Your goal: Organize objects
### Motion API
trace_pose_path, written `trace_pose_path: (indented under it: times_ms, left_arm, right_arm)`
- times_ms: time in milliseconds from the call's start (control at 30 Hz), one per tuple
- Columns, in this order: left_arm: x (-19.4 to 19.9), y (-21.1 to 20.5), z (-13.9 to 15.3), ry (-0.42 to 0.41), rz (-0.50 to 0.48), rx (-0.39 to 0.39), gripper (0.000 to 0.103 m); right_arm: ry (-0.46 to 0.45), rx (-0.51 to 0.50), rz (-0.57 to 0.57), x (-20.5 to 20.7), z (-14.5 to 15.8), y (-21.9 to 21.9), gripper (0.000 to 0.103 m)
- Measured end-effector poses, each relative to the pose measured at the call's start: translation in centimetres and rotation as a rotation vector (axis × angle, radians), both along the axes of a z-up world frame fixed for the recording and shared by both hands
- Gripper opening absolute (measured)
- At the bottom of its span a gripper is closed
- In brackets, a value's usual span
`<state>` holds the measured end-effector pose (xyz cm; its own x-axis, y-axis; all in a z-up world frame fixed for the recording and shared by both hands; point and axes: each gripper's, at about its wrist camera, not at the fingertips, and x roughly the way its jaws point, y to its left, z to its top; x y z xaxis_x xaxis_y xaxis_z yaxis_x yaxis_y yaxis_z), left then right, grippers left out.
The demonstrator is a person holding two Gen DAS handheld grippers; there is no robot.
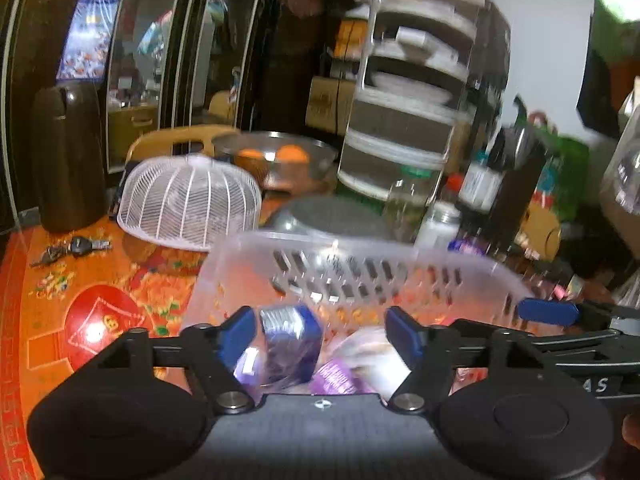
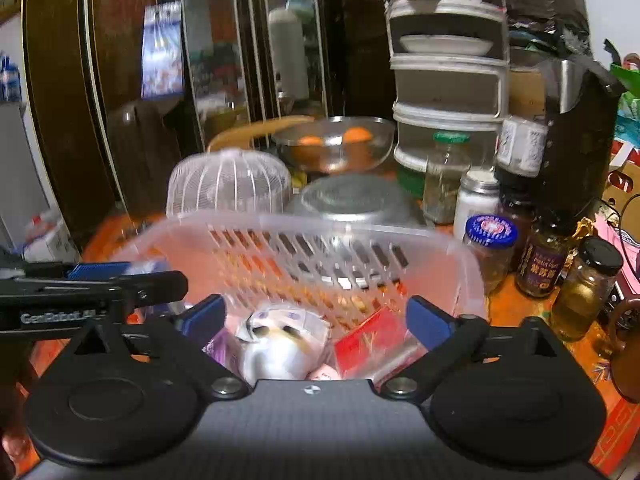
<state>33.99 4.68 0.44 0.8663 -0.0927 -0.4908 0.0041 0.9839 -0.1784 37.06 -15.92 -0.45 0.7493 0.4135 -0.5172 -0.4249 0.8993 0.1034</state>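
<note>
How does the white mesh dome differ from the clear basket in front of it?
The white mesh dome sits mouth down, round and ribbed; the clear basket sits mouth up, rectangular with slotted walls. The basket holds packets; what the dome covers is unclear. Both rest on the orange tablecloth.

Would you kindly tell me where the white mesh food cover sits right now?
In both wrist views the white mesh food cover sits on the table behind the clear basket, left of the steel bowl of oranges.

The slotted basket (image 2: 304, 248) is clear plastic, the tablecloth (image 1: 100, 300) is orange-red with patterns, and the dome cover (image 1: 190, 200) is white mesh.
</note>
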Motion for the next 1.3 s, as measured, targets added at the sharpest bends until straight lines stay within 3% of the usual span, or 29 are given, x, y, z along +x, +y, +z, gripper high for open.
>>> trace_pose_path:
  times_ms: [233, 400, 500, 600, 667, 767, 933, 1067, 1167, 1300]
  left_arm:
    - [-3.6, -1.0, 2.2, -0.137, 0.028, 0.052, 0.103]
    - [-5.6, -1.9, 2.6, -0.151, 0.008, 0.104, 0.103]
    - [-8.2, -1.5, 2.3, -0.164, -0.007, 0.084, 0.103]
    - [-10.7, -1.1, 2.1, -0.119, -0.028, 0.055, 0.103]
    - [-12.6, -1.0, 2.0, -0.095, -0.053, 0.045, 0.103]
    - [-15.9, -1.0, 2.3, -0.086, -0.072, 0.069, 0.103]
    - [-20.3, -1.3, 3.7, -0.04, -0.068, 0.059, 0.103]
    - [-24.2, -2.3, 4.5, -0.053, -0.064, 0.068, 0.103]
    - [-26.1, -3.2, 4.4, -0.041, -0.072, 0.083, 0.103]
    - [-28.0, -3.3, 4.0, -0.048, -0.088, 0.036, 0.103]
  right_arm:
    - [-0.087, 0.052, 0.012, -3.0, 1.8, -2.3, 0.103]
    - [-0.069, 0.059, 0.009, -5.4, 2.9, -3.5, 0.103]
    - [-0.105, 0.039, 0.005, -8.2, 3.0, -4.2, 0.103]
    - [-0.15, 0.001, -0.053, -11.4, 2.4, -4.9, 0.103]
    - [-0.135, -0.018, -0.127, -13.3, 2.0, -5.3, 0.103]
    - [-0.118, -0.021, -0.099, -16.6, 1.7, -6.1, 0.103]
    - [-0.037, 0.07, -0.115, -20.4, 2.4, -8.2, 0.103]
    - [-0.03, 0.109, -0.107, -23.1, 3.6, -9.0, 0.103]
    - [-0.044, 0.079, -0.11, -24.8, 4.3, -8.7, 0.103]
    - [-0.046, 0.049, -0.137, -26.7, 3.8, -8.6, 0.103]
